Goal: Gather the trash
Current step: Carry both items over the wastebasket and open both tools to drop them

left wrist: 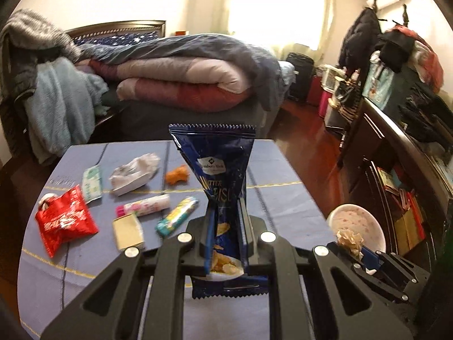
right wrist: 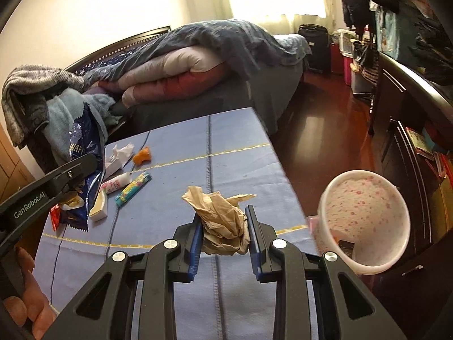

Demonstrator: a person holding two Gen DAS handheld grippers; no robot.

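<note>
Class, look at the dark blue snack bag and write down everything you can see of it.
The snack bag is dark blue, glossy foil or plastic, with zigzag-cut ends, white and gold lettering and a picture of pale biscuits or chips low on its front. It looks flat and creased, pinched in at the middle. It stands upright, lifted clear of the blue tablecloth, clamped between the fingers of the left tool. Nothing else touches it. In the right wrist view it hangs at the left edge.

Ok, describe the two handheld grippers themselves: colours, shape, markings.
Both the left gripper and the right gripper are matte black plastic, with angular linkage arms that have triangular cut-outs and round silver pivot pins. The jaws carry blue pads. White "GenRobot.AI" lettering runs along the left gripper's side. No cables or sleeves show.
</note>
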